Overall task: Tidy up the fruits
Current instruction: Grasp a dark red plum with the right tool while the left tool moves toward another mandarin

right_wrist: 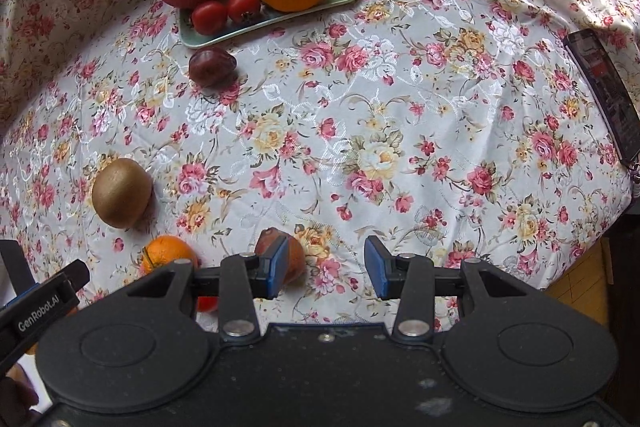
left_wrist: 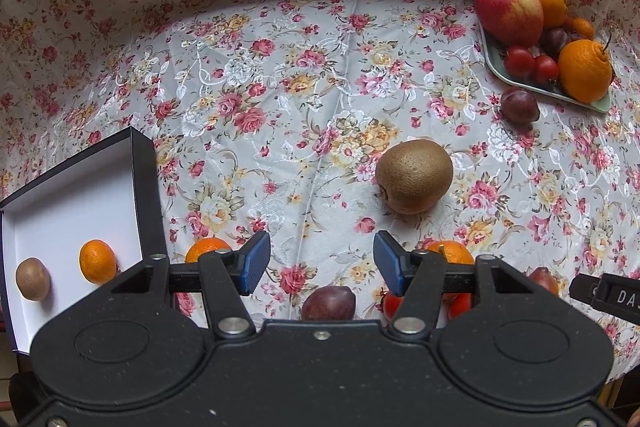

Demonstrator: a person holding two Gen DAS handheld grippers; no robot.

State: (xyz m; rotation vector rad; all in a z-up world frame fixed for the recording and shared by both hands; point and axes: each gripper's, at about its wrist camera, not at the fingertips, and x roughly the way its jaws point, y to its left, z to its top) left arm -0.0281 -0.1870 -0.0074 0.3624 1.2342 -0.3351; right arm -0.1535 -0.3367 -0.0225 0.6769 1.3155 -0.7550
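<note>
Hovering over the floral tabletop (left_wrist: 320, 107), the left gripper (left_wrist: 320, 267) is holding its fingers moderately apart and empty, with the box (left_wrist: 138, 187) at far left already keeping a kiwi (left_wrist: 33, 279) and a mandarin (left_wrist: 97, 261). A plum (left_wrist: 328, 303) is lying just below those fingers, likely the next pick, calling for a short descent. Farther right, the right gripper (right_wrist: 326, 267) is standing half-open and empty beside a reddish fruit (right_wrist: 296, 259); open cloth is stretching ahead towards the loaded tray (right_wrist: 192, 39).
</note>
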